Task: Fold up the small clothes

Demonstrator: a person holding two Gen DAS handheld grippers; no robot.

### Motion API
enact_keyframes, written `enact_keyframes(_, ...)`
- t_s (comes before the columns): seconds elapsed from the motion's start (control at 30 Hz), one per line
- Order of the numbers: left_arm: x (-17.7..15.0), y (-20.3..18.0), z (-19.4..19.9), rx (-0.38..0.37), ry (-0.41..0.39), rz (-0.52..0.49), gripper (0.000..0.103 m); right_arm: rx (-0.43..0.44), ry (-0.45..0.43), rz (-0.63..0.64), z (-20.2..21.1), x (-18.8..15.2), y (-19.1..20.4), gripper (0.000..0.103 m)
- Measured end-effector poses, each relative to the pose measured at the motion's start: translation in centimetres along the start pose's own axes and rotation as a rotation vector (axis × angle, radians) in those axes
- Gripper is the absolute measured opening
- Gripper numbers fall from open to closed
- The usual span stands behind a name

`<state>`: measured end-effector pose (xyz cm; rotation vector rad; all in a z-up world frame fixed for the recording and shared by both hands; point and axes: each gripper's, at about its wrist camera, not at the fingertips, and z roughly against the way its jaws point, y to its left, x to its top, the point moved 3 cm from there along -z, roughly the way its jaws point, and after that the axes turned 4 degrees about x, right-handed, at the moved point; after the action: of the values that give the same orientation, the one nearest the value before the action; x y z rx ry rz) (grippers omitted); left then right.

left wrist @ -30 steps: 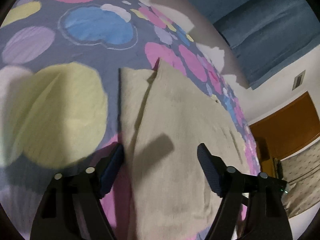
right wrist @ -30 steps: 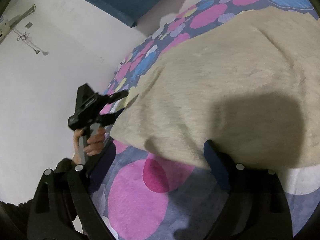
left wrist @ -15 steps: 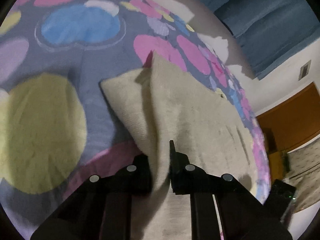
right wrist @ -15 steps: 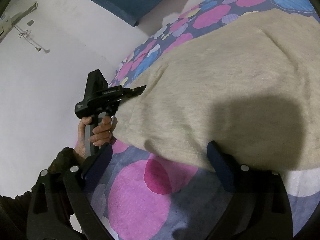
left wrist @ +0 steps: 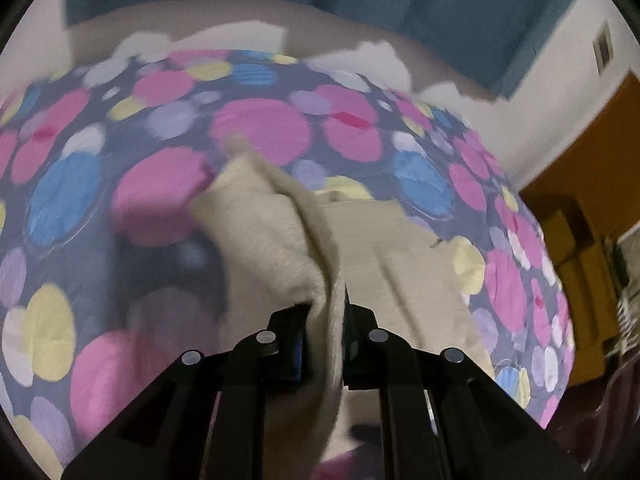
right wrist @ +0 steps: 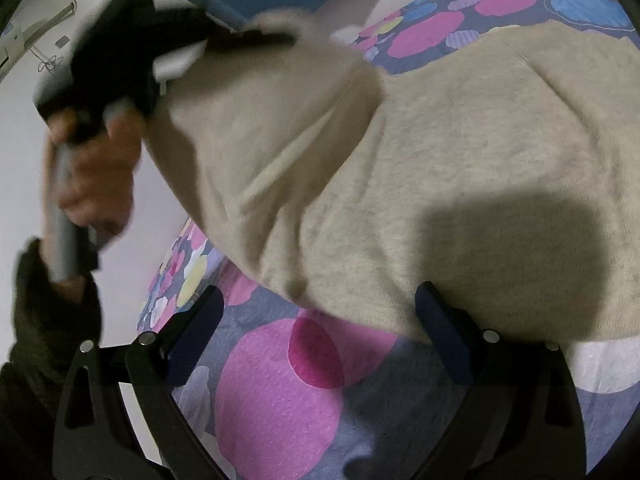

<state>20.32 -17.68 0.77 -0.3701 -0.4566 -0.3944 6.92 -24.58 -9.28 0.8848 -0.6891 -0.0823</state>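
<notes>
The fold is only starting, as I judge it: my left gripper (left wrist: 326, 320) is clenched on one edge of the beige knit garment (right wrist: 440, 160) and has that edge raised off the spotted bedspread (right wrist: 280, 392), so the cloth rises in a ridge from the bed to my jaws. No fold is laid down yet. The rest of the garment lies spread flat on the bedspread, a broad beige sheet with its near hem just ahead of my right gripper (right wrist: 320, 320). What is left looks like nearly everything: carry the raised edge over the body, lay it down, smooth it, then fold again to make a small packet.

My right gripper is released, its two blue-padded fingers (right wrist: 440, 328) standing wide apart above the bedspread and holding nothing; the right-hand pad sits at the hem, though I cannot tell if it touches.

From the right wrist view, my left hand (right wrist: 92, 184) is wrapped around the grey handle, wrist in a dark sleeve, lifted high at the far left of the garment with the tool's nose pointing across toward the middle. That side is blurred, so the exact grip point on the cloth is hard to tell
</notes>
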Motion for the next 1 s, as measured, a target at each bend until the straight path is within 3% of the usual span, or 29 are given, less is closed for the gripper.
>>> enact_keyframes(0.13,0.8,-5.4,-4.1,0.003,0.060,-0.049,0.012,0.005,-0.002,-0.003,0.0,0.1,-0.1,0.097)
enact_keyframes(0.3,0.2,-9.3,-8.8,0.006,0.159,-0.089,0.013,0.017,-0.007,-0.011,0.1,0.1,-0.3,0.097)
enact_keyframes(0.43,-0.3,-11.5,-10.0,-0.070,0.211,-0.110,0.014,0.040,-0.023,-0.024,0.4,0.3,-0.6,0.097)
enact_keyframes(0.57,0.3,-12.8,-8.2,-0.002,0.106,-0.219,0.020,0.032,-0.016,-0.019,0.3,0.3,-0.6,0.097)
enact_keyframes(0.63,0.8,-12.6,-6.8,0.009,0.041,-0.226,0.042,0.033,-0.015,-0.020,0.3,0.3,-0.6,0.097)
enact_keyframes(0.7,1.3,-11.7,-5.3,0.018,-0.022,-0.211,0.049,0.045,-0.021,-0.026,0.4,0.4,-0.6,0.097)
enact_keyframes(0.8,1.3,-9.1,-3.4,0.038,-0.077,-0.191,0.051,0.059,-0.027,-0.033,0.4,0.4,-0.6,0.097)
enact_keyframes(1.0,-1.8,-0.7,-1.1,0.033,-0.126,-0.008,0.051,0.098,-0.041,-0.052,0.7,0.2,-0.5,0.097)
